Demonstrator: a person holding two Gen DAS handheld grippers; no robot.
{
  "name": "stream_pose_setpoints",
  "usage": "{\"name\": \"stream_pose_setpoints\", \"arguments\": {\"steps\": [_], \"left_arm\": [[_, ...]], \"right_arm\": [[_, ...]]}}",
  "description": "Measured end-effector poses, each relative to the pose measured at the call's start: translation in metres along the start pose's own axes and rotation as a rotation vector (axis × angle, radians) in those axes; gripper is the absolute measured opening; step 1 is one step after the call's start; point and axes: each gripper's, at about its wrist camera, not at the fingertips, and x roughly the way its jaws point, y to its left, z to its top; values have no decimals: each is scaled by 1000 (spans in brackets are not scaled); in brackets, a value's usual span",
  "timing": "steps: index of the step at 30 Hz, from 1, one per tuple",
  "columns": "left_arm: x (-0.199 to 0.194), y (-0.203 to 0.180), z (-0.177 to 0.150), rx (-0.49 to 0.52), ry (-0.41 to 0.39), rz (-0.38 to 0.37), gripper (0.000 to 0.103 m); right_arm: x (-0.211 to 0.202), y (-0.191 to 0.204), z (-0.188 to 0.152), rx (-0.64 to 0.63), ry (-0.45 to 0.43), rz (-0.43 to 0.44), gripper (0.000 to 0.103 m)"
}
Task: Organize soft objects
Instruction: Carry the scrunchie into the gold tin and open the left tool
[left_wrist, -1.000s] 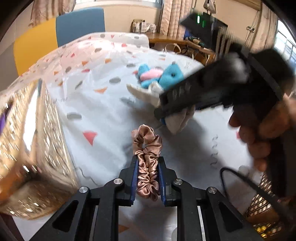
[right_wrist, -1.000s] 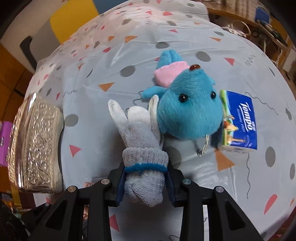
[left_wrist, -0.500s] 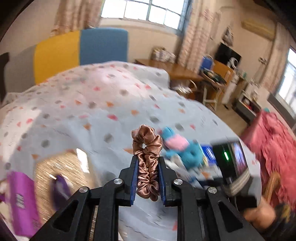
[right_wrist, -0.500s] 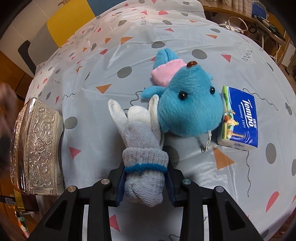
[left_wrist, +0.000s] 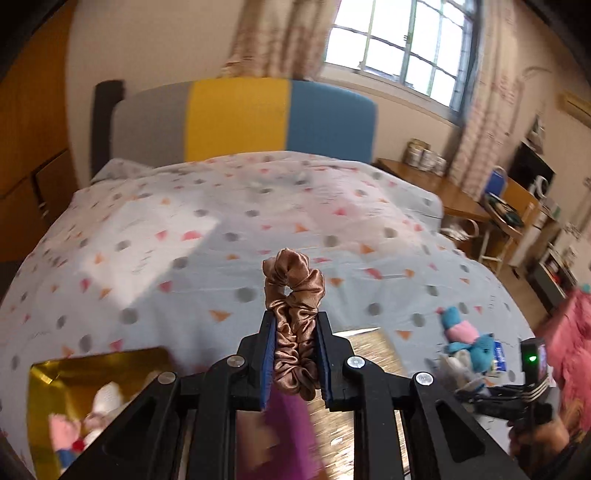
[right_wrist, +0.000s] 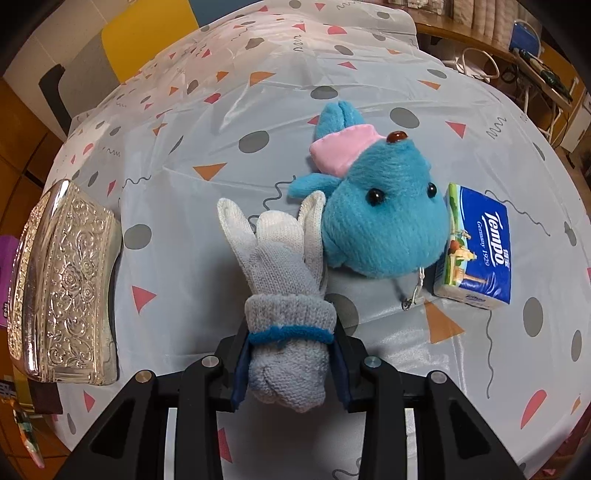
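My left gripper (left_wrist: 295, 325) is shut on a bronze satin scrunchie (left_wrist: 295, 314) and holds it in the air above a gold box (left_wrist: 99, 373) that holds soft toys. My right gripper (right_wrist: 290, 332) is shut on a grey and white knitted glove (right_wrist: 284, 280) just above the bed sheet. A blue plush toy (right_wrist: 380, 225) with a pink cap lies right beside the glove; it also shows small in the left wrist view (left_wrist: 469, 336). The right gripper shows at the right edge of the left wrist view (left_wrist: 517, 391).
A silver embossed box (right_wrist: 66, 284) stands at the bed's left edge. A blue Tempo tissue pack (right_wrist: 476, 247) lies right of the plush. A purple object (left_wrist: 288, 435) is blurred under my left gripper. A desk (left_wrist: 443, 192) and chair stand past the bed.
My left gripper has swung up and left with the scrunchie, from low over the bed to above the gold box. My right gripper has held still with the glove.
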Motion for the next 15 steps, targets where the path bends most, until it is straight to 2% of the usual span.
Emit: {"name": "stream_pose_setpoints", "arguments": {"steps": [9,15], "left_arm": [[-54,83,-43,-104,-71,111,20],[-87,142,-96,-196,-48,174,20]], "right_arm": [[4,16,-1,-85,-17,-59,36],[6,36,-8,-226,-35,-142,37]]}}
